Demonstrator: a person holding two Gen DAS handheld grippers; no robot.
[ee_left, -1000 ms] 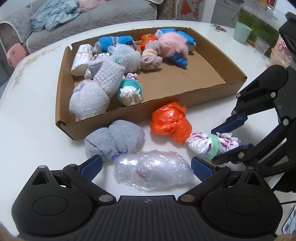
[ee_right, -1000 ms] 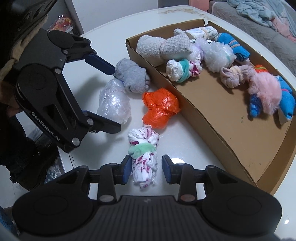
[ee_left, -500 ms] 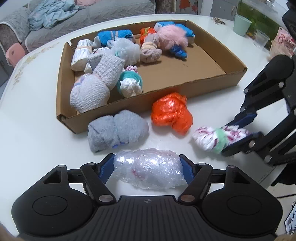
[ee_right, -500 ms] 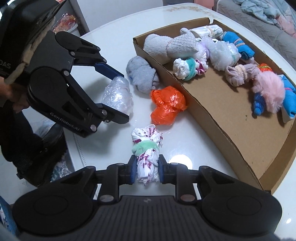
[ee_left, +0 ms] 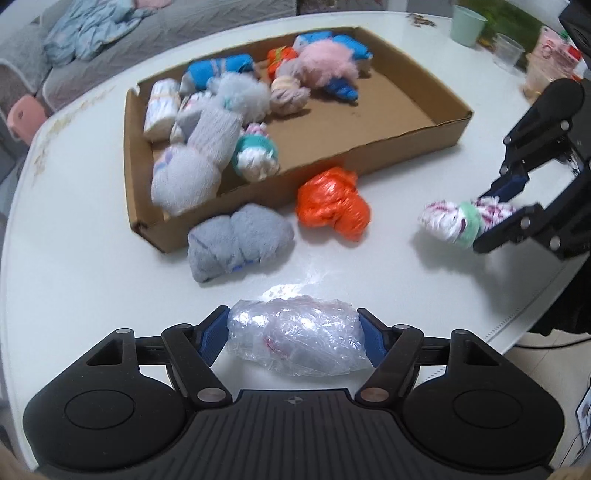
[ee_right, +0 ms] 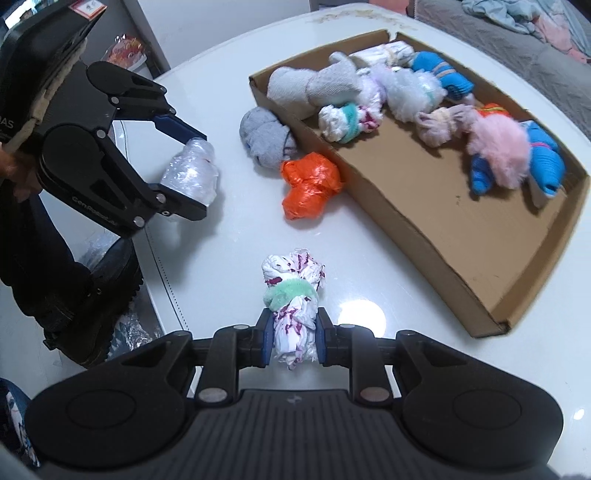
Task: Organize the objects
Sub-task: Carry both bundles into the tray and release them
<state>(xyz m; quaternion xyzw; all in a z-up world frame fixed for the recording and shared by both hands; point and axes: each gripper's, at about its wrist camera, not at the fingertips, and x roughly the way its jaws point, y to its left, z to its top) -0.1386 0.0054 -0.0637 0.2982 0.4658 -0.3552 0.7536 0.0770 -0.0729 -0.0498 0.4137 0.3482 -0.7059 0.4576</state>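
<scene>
My left gripper (ee_left: 295, 338) is shut on a clear plastic-wrapped bundle (ee_left: 297, 341) and holds it above the white table; the bundle also shows in the right wrist view (ee_right: 192, 175). My right gripper (ee_right: 293, 338) is shut on a white-and-purple sock bundle with a green band (ee_right: 293, 295), lifted off the table; it also shows in the left wrist view (ee_left: 458, 219). An orange plastic bundle (ee_left: 332, 205) and a grey sock roll (ee_left: 238, 247) lie on the table beside the cardboard tray (ee_left: 406, 146), which holds several rolled socks.
A green cup (ee_left: 467, 24), a clear cup (ee_left: 508, 50) and a packet (ee_left: 550, 55) stand at the table's far right. The table edge (ee_left: 517, 317) runs close under my right gripper. A sofa with clothes (ee_left: 92, 33) is behind the table.
Both grippers closed on their bundles and lifted them off the table. The right gripper has drawn back from the tray with the sock bundle.
</scene>
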